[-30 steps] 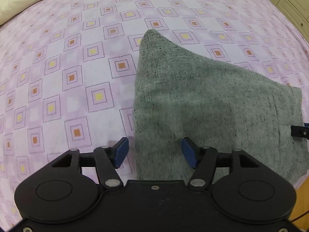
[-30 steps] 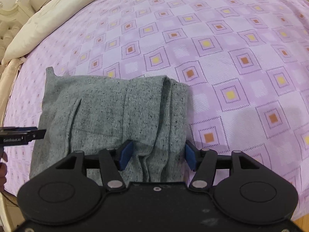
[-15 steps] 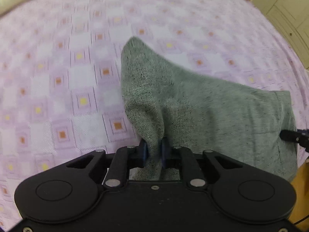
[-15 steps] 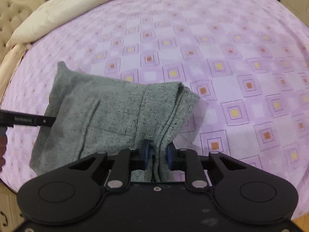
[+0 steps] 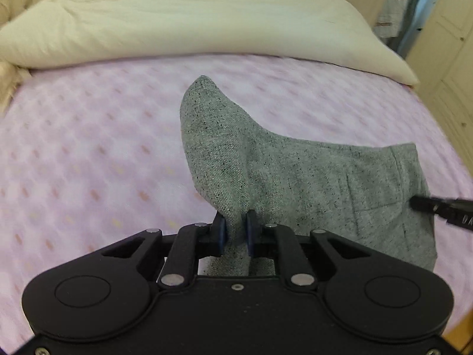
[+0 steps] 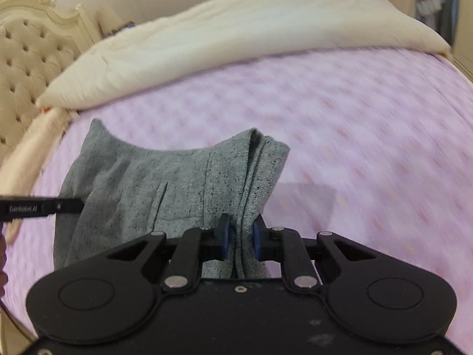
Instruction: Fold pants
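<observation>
Pants [image 5: 295,171] part-folded on pink bed [image 5: 88,162] | left gripper [image 5: 235,232] clamped on near edge, right gripper [image 6: 240,233] on layered edge | near side lifted | judged: last fold begun, laying over and smoothing left

Left gripper [image 5: 236,233] at 6 o'clock, jaws pinched on a gathered edge of the grey pants [image 5: 295,177]. Fabric pulled up into a peak toward 12 o'clock, draping off toward 3 o'clock over the lilac bed sheet [image 5: 88,153]. Cream duvet [image 5: 192,20] across the top. Black bar at 3 o'clock, probably the right gripper [image 5: 443,207], against the cloth's far edge.
</observation>
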`<state>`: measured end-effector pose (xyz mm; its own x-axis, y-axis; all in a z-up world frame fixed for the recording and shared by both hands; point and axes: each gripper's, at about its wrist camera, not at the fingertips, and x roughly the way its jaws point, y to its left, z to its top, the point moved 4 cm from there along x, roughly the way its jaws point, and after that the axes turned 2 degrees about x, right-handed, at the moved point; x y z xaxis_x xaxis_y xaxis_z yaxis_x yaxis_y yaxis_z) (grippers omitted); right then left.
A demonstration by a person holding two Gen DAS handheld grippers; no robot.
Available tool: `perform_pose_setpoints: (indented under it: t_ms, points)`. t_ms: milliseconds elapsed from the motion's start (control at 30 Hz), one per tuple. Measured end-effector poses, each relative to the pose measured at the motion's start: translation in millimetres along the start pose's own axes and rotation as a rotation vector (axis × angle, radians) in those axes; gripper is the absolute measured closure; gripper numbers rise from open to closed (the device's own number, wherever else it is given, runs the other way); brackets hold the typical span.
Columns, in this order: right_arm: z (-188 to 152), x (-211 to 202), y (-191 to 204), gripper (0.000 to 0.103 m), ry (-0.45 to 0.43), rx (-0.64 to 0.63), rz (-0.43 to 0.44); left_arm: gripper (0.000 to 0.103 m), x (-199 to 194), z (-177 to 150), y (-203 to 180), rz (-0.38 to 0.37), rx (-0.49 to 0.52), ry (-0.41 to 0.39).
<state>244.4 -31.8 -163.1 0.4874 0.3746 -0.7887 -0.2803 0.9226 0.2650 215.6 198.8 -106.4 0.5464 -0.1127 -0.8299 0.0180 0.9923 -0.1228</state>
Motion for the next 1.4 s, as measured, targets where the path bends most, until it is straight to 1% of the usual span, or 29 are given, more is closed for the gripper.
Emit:
perform_pose_setpoints:
  t_ms: [33, 67, 100, 167, 200, 233, 267, 300, 333, 400, 433, 500, 567, 633, 667, 700, 767, 833, 867, 900, 933, 967, 1000, 1067, 1133, 1167, 1267, 1367, 1400]
  points:
    - [12.0, 15.3, 6.6, 0.087, -0.008, -0.007, 0.01, 0.081, 11.8, 6.6, 11.9, 0.032, -0.011, 0.001]
    - [20.1, 26.8, 11.4, 0.091, -0.018, -0.015, 0.007, 0.078, 25.5, 9.9, 21.6, 0.063, -0.023, 0.017]
    - [28.5, 42.4, 15.3, 0.091, -0.019, -0.025, -0.001, 0.076, 41.6, 11.6, 33.9, 0.106, -0.037, 0.047]
    - [39.7, 80.0, 17.8, 0.091, 0.023, -0.017, -0.02, 0.075, 69.1, 9.9, 57.4, 0.19, -0.07, 0.103]
    - [41.3, 94.6, 17.1, 0.086, 0.047, -0.016, -0.052, 0.075, 71.6, 6.1, 68.5, 0.236, -0.086, 0.108]
    - [43.0, 107.7, 19.2, 0.086, 0.056, -0.033, -0.107, 0.075, 73.5, 4.2, 73.9, 0.274, -0.098, 0.104]
    - [44.4, 114.8, 25.2, 0.086, 0.045, -0.072, -0.141, 0.075, 69.4, 0.7, 78.5, 0.291, -0.11, 0.094]
    - [45.3, 117.0, 32.3, 0.086, 0.026, -0.1, -0.141, 0.075, 65.3, -0.9, 79.1, 0.289, -0.115, 0.076]
    - [46.3, 117.5, 42.6, 0.086, 0.004, -0.122, -0.117, 0.075, 60.6, -4.5, 76.8, 0.276, -0.112, 0.057]
    - [45.9, 119.3, 65.0, 0.084, -0.023, -0.165, -0.06, 0.075, 53.2, -12.4, 57.1, 0.235, -0.081, 0.03]
    - [43.9, 123.4, 80.2, 0.082, -0.032, -0.207, -0.028, 0.074, 54.6, -15.3, 45.8, 0.201, -0.056, 0.027]
    - [38.5, 136.6, 104.9, 0.079, -0.027, -0.296, -0.002, 0.069, 63.2, -19.9, 27.4, 0.144, 0.001, 0.036]
    - [33.6, 156.2, 117.0, 0.079, 0.006, -0.349, -0.007, 0.066, 78.8, -33.6, 13.7, 0.131, 0.061, 0.093]
    - [28.5, 177.5, 111.6, 0.08, 0.054, -0.348, -0.044, 0.067, 94.5, -45.1, 2.7, 0.138, 0.109, 0.145]
    - [24.2, 188.7, 102.8, 0.083, 0.089, -0.335, -0.078, 0.067, 97.2, -49.8, -1.0, 0.145, 0.135, 0.137]
    - [18.3, 194.0, 96.4, 0.09, 0.101, -0.32, -0.096, 0.067, 97.6, -49.5, -3.1, 0.155, 0.155, 0.124]
    - [14.2, 189.9, 84.6, 0.092, 0.071, -0.288, -0.075, 0.068, 92.9, -43.2, -3.8, 0.161, 0.151, 0.129]
    - [17.2, 178.5, 87.9, 0.084, 0.072, -0.312, -0.091, 0.067, 78.8, -37.8, -2.5, 0.145, 0.104, 0.086]
    - [15.7, 166.8, 90.2, 0.078, 0.057, -0.316, -0.09, 0.067, 72.0, -35.6, 0.3, 0.139, 0.084, 0.063]
    - [13.6, 153.4, 92.1, 0.078, 0.041, -0.305, -0.076, 0.067, 65.9, -36.1, -0.6, 0.134, 0.067, 0.047]
    - [8.7, 140.9, 92.0, 0.078, 0.03, -0.286, -0.055, 0.062, 62.5, -38.3, -1.7, 0.132, 0.053, 0.047]
    - [1.1, 129.8, 91.6, 0.078, 0.027, -0.277, -0.044, 0.057, 63.1, -43.3, -3.1, 0.128, 0.039, 0.065]
    - [-10.5, 123.0, 97.9, 0.077, 0.033, -0.284, -0.045, 0.056, 68.6, -45.8, -1.0, 0.123, 0.028, 0.095]
    - [-35.2, 119.9, 94.2, 0.077, 0.102, -0.324, -0.083, 0.056, 84.4, -58.9, -2.5, 0.121, 0.023, 0.183]
    - [-53.3, 123.6, 86.1, 0.077, 0.152, -0.334, -0.099, 0.056, 86.1, -59.8, -3.6, 0.136, 0.013, 0.169]
    - [-58.5, 120.6, 83.0, 0.077, 0.153, -0.331, -0.097, 0.056, 83.9, -57.3, -4.9, 0.145, 0.006, 0.176]
    - [-53.6, 110.2, 85.6, 0.076, 0.164, -0.309, -0.092, 0.059, 64.4, -48.2, -7.4, 0.145, -0.051, 0.171]
    - [-37.8, 82.1, 87.3, 0.066, 0.105, -0.28, -0.073, 0.059, 35.7, -39.1, -9.0, 0.167, -0.111, 0.146]
    - [-32.9, 71.1, 89.7, 0.065, 0.084, -0.282, -0.081, 0.059, 28.1, -37.8, -9.6, 0.184, -0.121, 0.135]
